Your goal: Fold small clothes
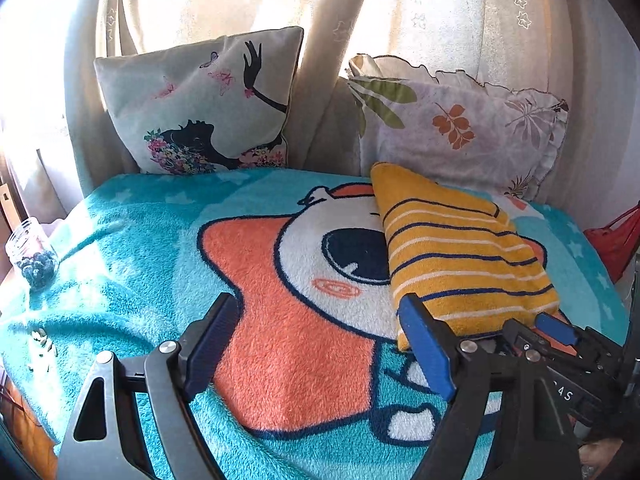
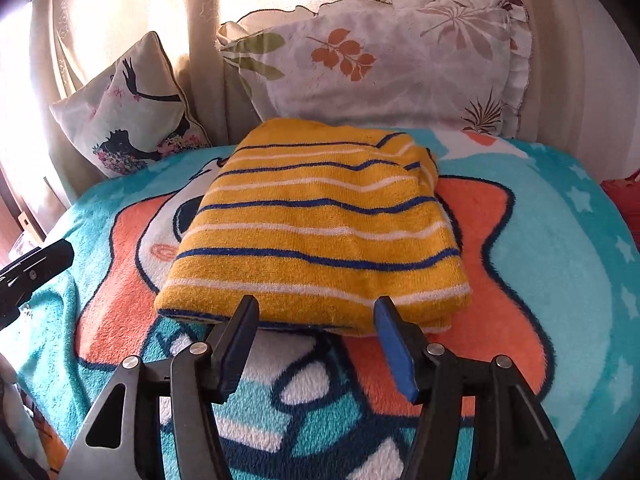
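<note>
The left tongs (image 1: 316,344) are seen spread wide with nothing between the blue pads, which hang over the orange star printed on the fleece blanket (image 1: 132,240). The right pad of the left tongs lies just beside the near left corner of the folded yellow striped garment (image 1: 460,256); contact cannot be told. The right tongs (image 2: 316,344) are likewise released, both pads poised just short of the garment's near folded edge, with white and orange fleece showing in the gap between them. In the left wrist view the right tongs (image 1: 556,330) are seen at the lower right, close against the garment's near edge. The garment (image 2: 320,224) is laid flat as a compact rectangle on the blanket (image 2: 560,264), its stripes running across, its layered edges stacked at the near right corner, its far edge reaching near the leaf-print pillow (image 2: 380,60). Open blanket is seen to the left of the garment, across the star and the cartoon face, and a narrower band of teal is seen to its right. A cushion with a black silhouette (image 1: 200,104) is propped against the curtain (image 1: 320,20) at the far left. A small glass jar (image 1: 32,256) holding dark round things stands at the blanket's left edge, and a red fabric (image 1: 612,240) is seen past the right edge.
</note>
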Motion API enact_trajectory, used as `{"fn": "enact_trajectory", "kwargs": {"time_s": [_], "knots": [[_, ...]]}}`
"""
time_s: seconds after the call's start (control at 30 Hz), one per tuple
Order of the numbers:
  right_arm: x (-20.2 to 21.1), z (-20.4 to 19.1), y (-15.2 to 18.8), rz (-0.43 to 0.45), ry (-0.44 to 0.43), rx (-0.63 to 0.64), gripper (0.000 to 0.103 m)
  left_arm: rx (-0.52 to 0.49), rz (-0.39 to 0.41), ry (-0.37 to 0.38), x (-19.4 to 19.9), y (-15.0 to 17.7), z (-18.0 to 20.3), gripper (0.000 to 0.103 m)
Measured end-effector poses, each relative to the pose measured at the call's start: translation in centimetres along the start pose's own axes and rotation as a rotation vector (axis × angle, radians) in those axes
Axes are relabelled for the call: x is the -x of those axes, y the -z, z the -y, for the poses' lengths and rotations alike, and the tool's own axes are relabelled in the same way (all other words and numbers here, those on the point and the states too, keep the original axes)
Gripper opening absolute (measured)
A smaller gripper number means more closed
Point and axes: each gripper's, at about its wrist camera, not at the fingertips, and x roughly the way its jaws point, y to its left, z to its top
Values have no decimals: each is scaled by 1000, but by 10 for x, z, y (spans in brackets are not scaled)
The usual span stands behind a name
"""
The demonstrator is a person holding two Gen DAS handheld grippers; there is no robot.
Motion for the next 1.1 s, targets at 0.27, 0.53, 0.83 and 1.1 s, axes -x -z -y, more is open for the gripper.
{"fn": "enact_trajectory", "kwargs": {"time_s": [0.27,0.53,0.83,1.1], "knots": [[26,10,11,36,41,-40,66,-20,73,-20,24,5,7,91],[41,6,20,53,47,-31,68,-39,143,-77,51,13,16,98],[54,6,26,67,61,-32,70,-39,107,-36,51,22,22,100],[56,5,30,68,83,-21,71,-33,25,23,38,29,26,100]]}}
